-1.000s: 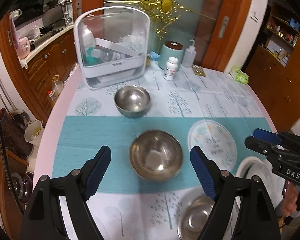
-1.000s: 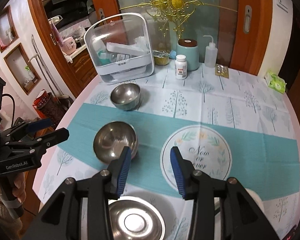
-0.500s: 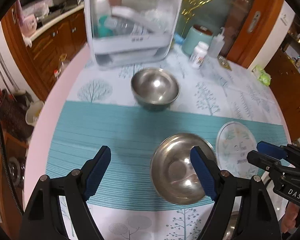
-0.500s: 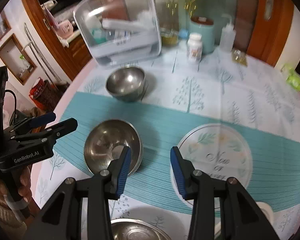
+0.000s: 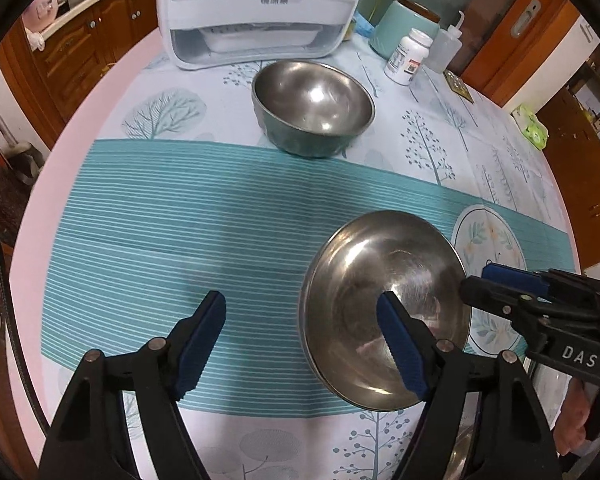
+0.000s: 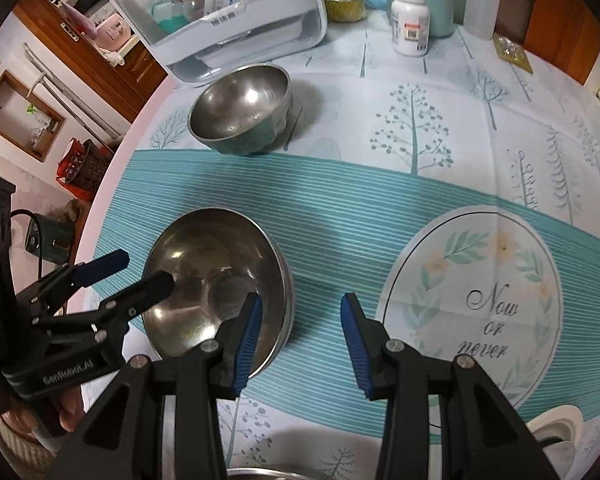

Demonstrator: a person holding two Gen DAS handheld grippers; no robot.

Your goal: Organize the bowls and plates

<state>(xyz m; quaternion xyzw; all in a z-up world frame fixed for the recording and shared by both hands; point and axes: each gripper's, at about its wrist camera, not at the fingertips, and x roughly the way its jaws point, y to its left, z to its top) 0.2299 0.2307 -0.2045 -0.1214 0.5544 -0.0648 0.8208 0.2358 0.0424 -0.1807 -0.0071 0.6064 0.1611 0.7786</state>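
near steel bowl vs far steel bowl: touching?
Apart. The left wrist view shows the near bowl and far bowl separated by a wide band of striped tablecloth.

The left claw point(image 5: 300, 344) had two black plastic arms with triangular cut-outs, each tipped by a ribbed blue pad and pinned with round silver screws. Seen from the right wrist camera, its black body bore the white lettering "GenRobot.AI", and a black cable looped off behind it. The right claw point(image 6: 300, 340) was built the same way: black arms, ribbed blue pads, silver screw heads near the finger bases. From the left wrist camera its side showed white letters "DAS". Fingers point(image 6: 70, 412) wrapped the left handle.
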